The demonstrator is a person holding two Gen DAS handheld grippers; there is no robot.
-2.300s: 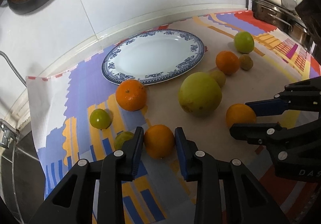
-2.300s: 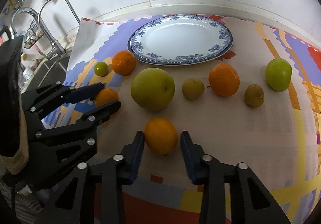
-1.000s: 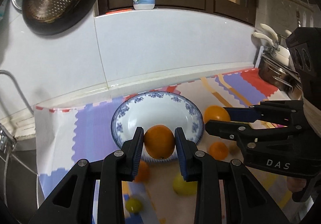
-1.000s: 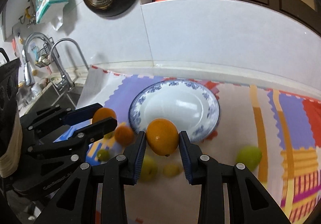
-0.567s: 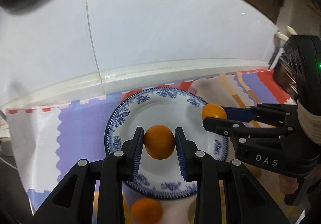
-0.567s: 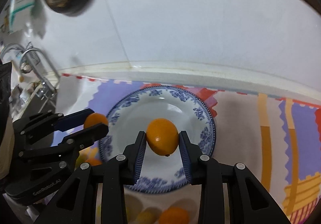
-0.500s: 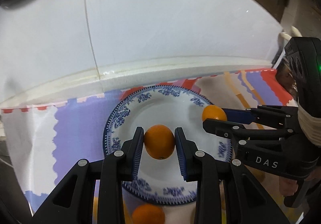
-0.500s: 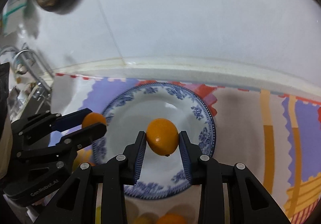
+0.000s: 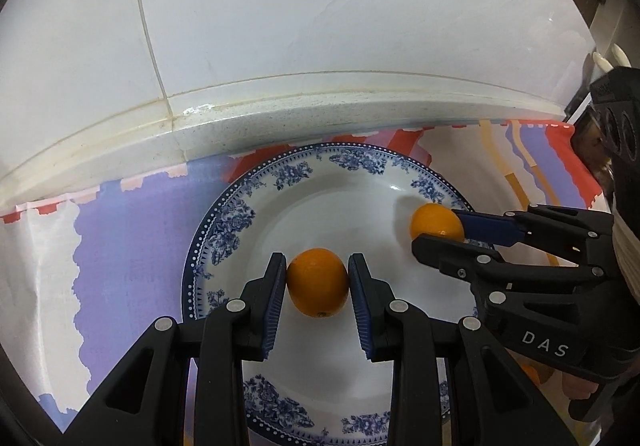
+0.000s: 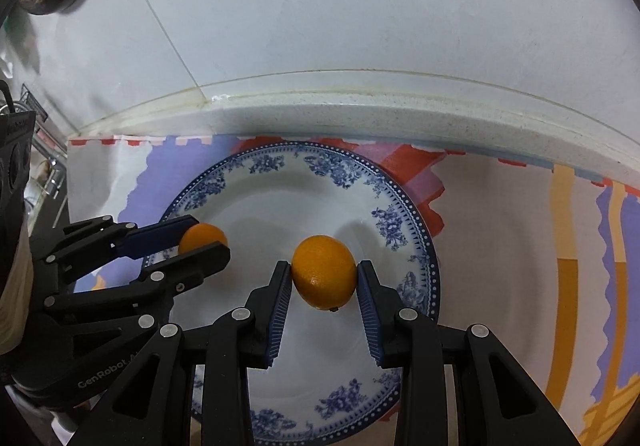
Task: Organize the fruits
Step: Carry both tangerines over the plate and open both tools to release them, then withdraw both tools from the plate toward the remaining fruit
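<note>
Count: two oranges, one plate point(image 9: 224, 230), two grippers, one mat point(image 9: 132, 230).

Left gripper point(image 9: 318, 286) is clamped on the left orange point(image 9: 318, 282), blue pads pressed to both its sides. It sits over the plate's left-centre; whether the fruit touches the plate surface I can't tell. In the right wrist view the same gripper point(image 10: 208, 236) comes in over the plate's left rim with its orange point(image 10: 202, 236) between the fingers.

Right gripper point(image 10: 324, 280) is clamped on the right orange point(image 10: 324, 272), pads tight on both sides, over the plate's right-centre. From the left wrist view that gripper point(image 9: 438, 232) reaches in from the plate's right rim, its orange point(image 9: 436, 222) at the fingertips.

Both oranges: round to slightly oval, bright orange, glossy dimpled skin, a small dark stem mark low on each. They sit well apart across the plate.

Plate: white, blue floral rim with a dotted edge, lying on the mat just in front of the white backsplash ledge point(image 9: 280, 102). Mat is patterned purple, red, white and yellow.
</note>
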